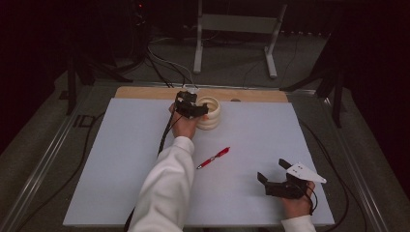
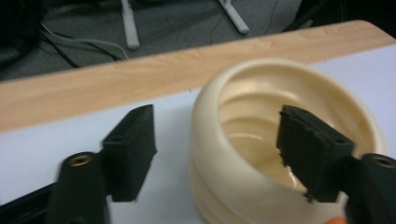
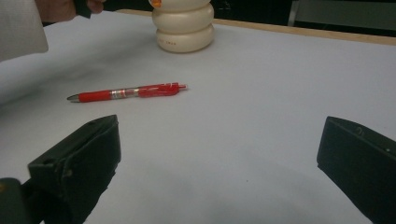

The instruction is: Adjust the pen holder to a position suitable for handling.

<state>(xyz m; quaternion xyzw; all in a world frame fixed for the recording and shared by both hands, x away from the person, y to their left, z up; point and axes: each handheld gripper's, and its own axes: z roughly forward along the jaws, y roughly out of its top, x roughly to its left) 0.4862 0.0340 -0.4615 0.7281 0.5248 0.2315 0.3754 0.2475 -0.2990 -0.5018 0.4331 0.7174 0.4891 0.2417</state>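
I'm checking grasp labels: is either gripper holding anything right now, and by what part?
Nothing is clamped yet. The left gripper is open, straddling the cream holder's near wall. The right gripper is open over bare table.

There are 2 hand-held grippers: the left hand-held gripper [image 1: 195,109] and the right hand-held gripper [image 1: 273,172]. 1 cream ribbed cup [image 1: 210,113] stands at the left one, whose jaws straddle the cup's wall. 1 red pen [image 1: 213,157] lies ahead and to the left of the right one. 1 worktop [image 1: 121,159] carries them.
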